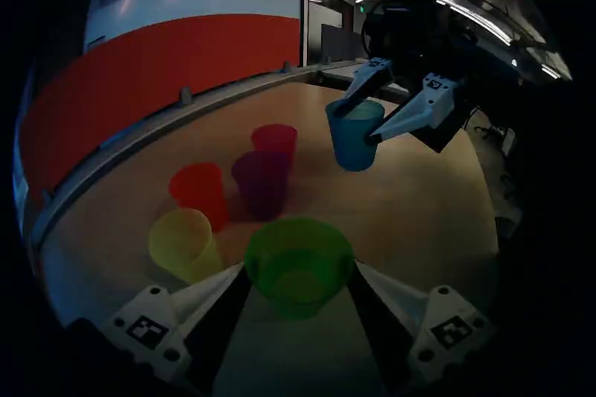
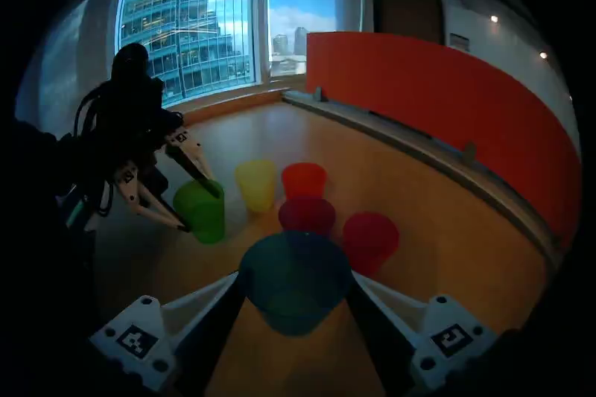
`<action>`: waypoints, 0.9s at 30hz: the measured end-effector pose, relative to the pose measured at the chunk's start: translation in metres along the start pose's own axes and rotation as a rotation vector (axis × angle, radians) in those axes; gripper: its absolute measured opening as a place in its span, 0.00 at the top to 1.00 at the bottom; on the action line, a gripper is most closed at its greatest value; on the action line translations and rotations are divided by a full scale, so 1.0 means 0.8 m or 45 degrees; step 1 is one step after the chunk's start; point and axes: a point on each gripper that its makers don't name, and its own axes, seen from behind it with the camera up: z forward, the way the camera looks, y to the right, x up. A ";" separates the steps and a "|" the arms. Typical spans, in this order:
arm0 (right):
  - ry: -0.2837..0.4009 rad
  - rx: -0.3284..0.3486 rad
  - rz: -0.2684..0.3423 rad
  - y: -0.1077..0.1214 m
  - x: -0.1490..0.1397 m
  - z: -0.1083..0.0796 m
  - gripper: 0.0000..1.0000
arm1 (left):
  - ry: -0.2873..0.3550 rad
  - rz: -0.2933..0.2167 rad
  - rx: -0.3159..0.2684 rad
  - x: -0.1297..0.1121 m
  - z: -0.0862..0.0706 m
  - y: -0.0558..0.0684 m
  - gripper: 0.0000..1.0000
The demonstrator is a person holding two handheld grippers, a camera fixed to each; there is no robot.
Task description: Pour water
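Observation:
My left gripper (image 1: 298,278) is shut on a green cup (image 1: 299,267), held upright at the near edge of the table. Across from it, the right gripper (image 1: 356,126) grips a blue cup (image 1: 354,136) lifted above the wooden table (image 1: 417,203). In the right gripper view the blue cup (image 2: 294,278) sits between the right gripper's (image 2: 294,285) fingers, and the left gripper (image 2: 201,211) holds the green cup (image 2: 201,211) farther off at the left. No water can be made out in either cup.
Several loose cups stand mid-table: yellow (image 1: 182,244), red-orange (image 1: 200,190), purple (image 1: 261,182) and pink-red (image 1: 274,142). A red partition wall (image 1: 171,62) runs along the table's far side. Windows (image 2: 194,24) lie behind the left gripper.

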 end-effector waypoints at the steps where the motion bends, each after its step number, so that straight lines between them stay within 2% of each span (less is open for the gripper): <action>1: -0.004 -0.001 -0.002 0.000 -0.002 0.001 0.08 | -0.003 -0.001 -0.006 -0.002 0.001 0.001 0.14; 14: -0.036 -0.003 -0.005 -0.001 -0.016 0.009 0.08 | -0.027 -0.018 -0.043 -0.020 0.016 0.010 0.14; 27: -0.055 -0.002 -0.017 -0.005 -0.023 0.016 0.08 | -0.013 -0.044 -0.056 -0.028 0.016 0.008 0.14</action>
